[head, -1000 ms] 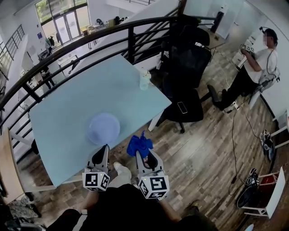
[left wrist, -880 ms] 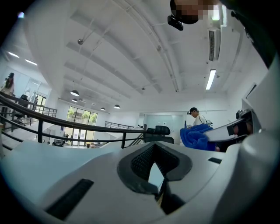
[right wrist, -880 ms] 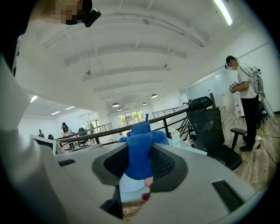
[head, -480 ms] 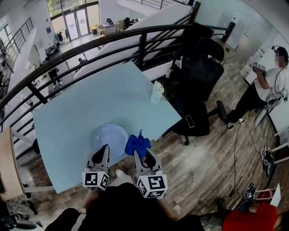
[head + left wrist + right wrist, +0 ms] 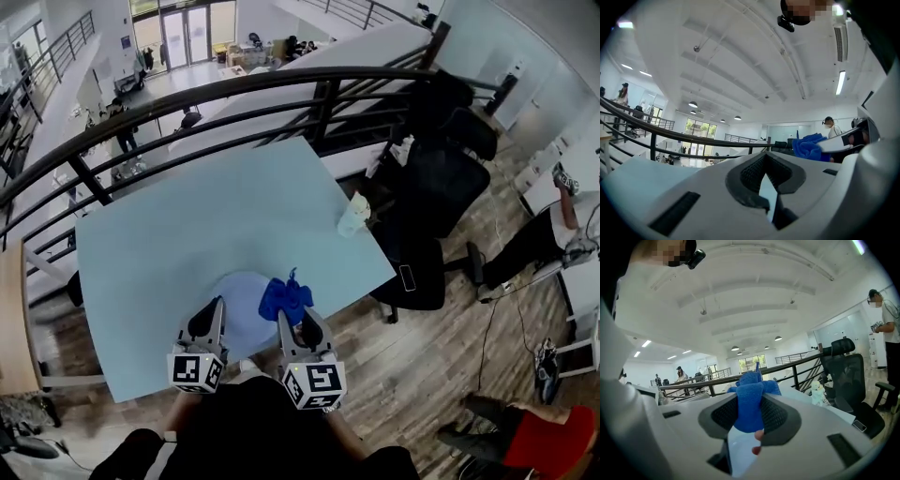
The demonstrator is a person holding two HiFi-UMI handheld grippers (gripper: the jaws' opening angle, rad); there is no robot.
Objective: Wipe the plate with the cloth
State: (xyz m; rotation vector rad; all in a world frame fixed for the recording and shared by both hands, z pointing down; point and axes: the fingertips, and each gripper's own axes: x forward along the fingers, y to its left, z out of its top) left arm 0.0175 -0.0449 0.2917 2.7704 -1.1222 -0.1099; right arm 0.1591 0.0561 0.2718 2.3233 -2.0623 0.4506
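The blue cloth [image 5: 286, 298], clamped in the right gripper's [image 5: 297, 321] jaws, now sits over the plate's [image 5: 234, 309] right rim at the table's [image 5: 187, 225] near edge instead of beyond it, so wiping can probably begin, while the left gripper [image 5: 208, 323] hovers empty, jaws together

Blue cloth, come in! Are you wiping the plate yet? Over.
Right gripper shut on blue cloth, over the plate's right edge. Left gripper shut, empty, at its near-left rim. Cloth-to-plate contact unclear. Nothing blocking.
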